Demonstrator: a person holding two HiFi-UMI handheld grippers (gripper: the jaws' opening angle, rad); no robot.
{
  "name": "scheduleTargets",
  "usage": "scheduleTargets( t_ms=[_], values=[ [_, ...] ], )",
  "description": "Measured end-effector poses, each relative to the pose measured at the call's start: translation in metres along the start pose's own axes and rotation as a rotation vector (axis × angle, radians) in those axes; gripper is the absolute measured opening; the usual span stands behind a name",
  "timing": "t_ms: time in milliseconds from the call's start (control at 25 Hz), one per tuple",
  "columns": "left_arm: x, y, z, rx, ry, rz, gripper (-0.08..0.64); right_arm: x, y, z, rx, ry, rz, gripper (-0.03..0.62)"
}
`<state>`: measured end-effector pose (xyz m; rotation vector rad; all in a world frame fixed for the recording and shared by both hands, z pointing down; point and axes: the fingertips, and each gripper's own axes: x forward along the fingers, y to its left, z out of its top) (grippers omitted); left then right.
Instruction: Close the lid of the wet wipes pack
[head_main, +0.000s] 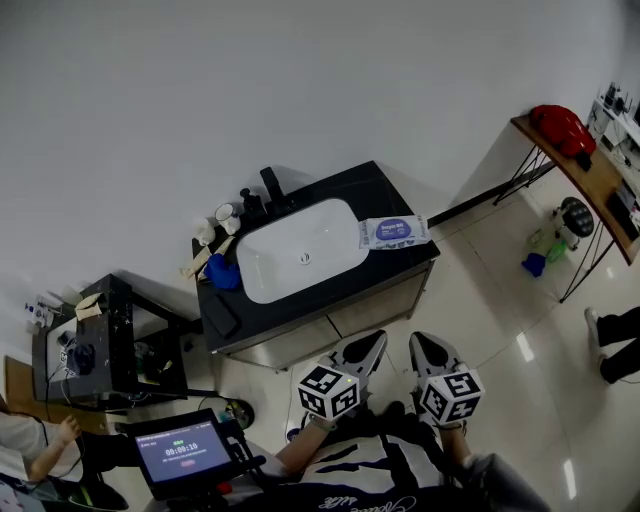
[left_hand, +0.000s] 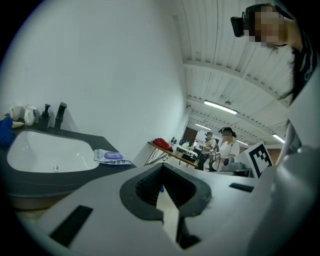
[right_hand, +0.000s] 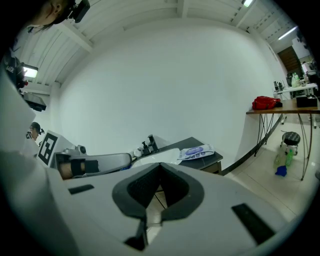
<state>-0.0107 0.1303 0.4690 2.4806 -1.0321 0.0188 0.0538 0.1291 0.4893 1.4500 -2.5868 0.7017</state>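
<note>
The wet wipes pack (head_main: 393, 231) is white with a purple oval label and lies flat on the right end of the black vanity top (head_main: 385, 195), beside the white sink (head_main: 300, 250). It also shows as the pack (left_hand: 112, 156) and the pack (right_hand: 194, 151) in the two gripper views. From here I cannot tell whether its lid is up or down. My left gripper (head_main: 373, 342) and right gripper (head_main: 421, 342) hang side by side in front of the vanity, well short of it, both shut and holding nothing. The left gripper (left_hand: 161, 167) and right gripper (right_hand: 160, 165) point toward the counter.
A black faucet (head_main: 270, 187), small cups (head_main: 222, 216) and a blue cloth (head_main: 222, 272) sit at the sink's left. A black cart (head_main: 110, 345) stands left, a wooden table (head_main: 585, 175) with a red item right, a stool (head_main: 576, 216) below it. People (left_hand: 227, 145) work in the background.
</note>
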Motion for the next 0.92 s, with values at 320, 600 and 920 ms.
scheduleTargets(
  t_ms=[320, 600, 920],
  values=[
    [-0.016, 0.008, 0.0, -0.016, -0.003, -0.003, 0.0, 0.0, 0.019, -0.001, -0.014, 0.007, -0.009, -0.002],
    [-0.018, 0.0, -0.009, -0.025, 0.013, -0.026, 0.001, -0.012, 0.024, -0.002, -0.03, -0.012, -0.024, -0.002],
    [-0.017, -0.008, -0.013, -0.027, 0.023, -0.036, 0.0, -0.019, 0.027, -0.003, -0.045, -0.017, -0.025, -0.002]
  ],
)
